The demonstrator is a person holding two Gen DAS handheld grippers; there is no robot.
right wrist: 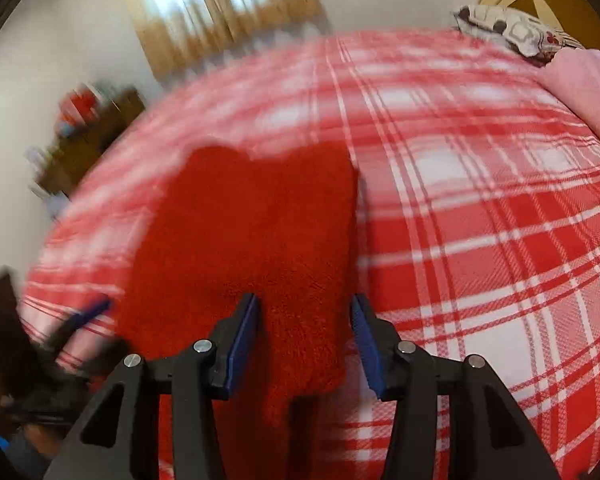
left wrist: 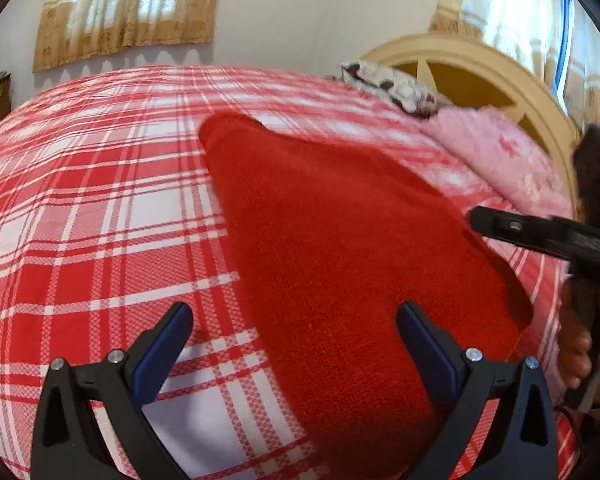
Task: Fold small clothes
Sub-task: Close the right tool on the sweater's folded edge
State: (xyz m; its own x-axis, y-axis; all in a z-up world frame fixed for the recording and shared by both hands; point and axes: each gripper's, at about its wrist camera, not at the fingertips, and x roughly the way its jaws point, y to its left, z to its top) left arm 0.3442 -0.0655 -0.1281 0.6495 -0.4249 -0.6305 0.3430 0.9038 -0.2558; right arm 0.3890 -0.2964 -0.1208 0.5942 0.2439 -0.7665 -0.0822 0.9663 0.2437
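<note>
A: Our left fingers (left wrist: 428, 352) are spread wide and grip nothing; the left gripper (left wrist: 296, 320) hangs over the near edge of the red garment (left wrist: 340, 240), one finger above the cloth, the other above the checked bedspread (left wrist: 80, 220).

B: And our right gripper (right wrist: 304, 312) is parted too, its blue pads (right wrist: 244, 336) standing to either side of a raised ridge of that red cloth. Whether they touch it we cannot tell; the view is blurred.

A: The garment lies flat in the middle of the bed, narrowing toward the far end.

B: From the left view we see the right gripper reaching in over the garment's right edge. A pink blanket (left wrist: 500, 152) and a patterned pillow (left wrist: 396, 86) sit by the headboard (left wrist: 480, 68).
</note>
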